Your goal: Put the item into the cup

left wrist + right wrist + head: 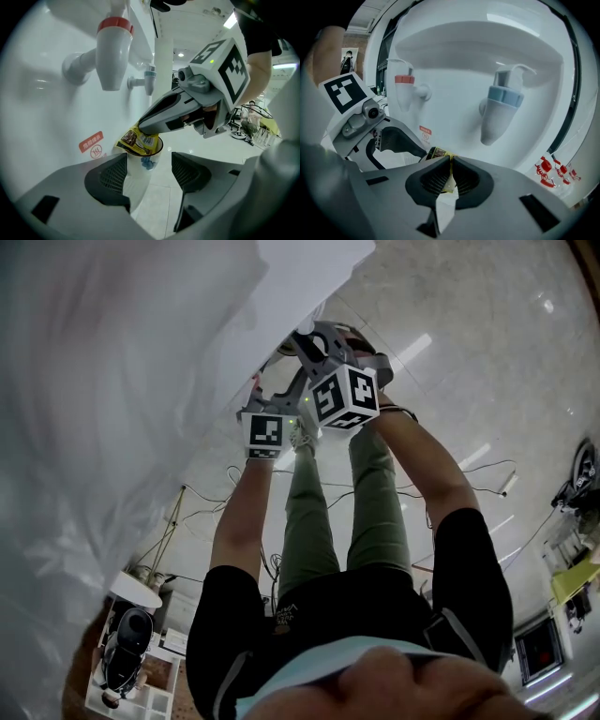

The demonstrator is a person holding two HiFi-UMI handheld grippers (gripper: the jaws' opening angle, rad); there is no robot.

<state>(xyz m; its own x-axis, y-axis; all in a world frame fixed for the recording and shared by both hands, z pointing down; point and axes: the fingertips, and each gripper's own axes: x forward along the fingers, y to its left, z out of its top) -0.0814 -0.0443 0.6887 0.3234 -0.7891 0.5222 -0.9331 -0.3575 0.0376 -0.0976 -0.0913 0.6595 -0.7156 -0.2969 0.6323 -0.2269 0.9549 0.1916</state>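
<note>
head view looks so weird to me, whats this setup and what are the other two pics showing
There is no robot here. A person holds a hand tool with a two-jaw claw in each hand. The head view comes from a camera on the person's head, looking down over their arms. The black-and-white cubes are part of the tools. The other two pictures come from cameras riding on each tool, looking along its jaws.

Both tools face a white water dispenser with a red tap and a blue tap.

The left claw has a pale cup between its jaws and seems to hold it up. The right claw is closed on a yellow sachet, which sits at the cup's mouth. No table shows in any picture.
</note>
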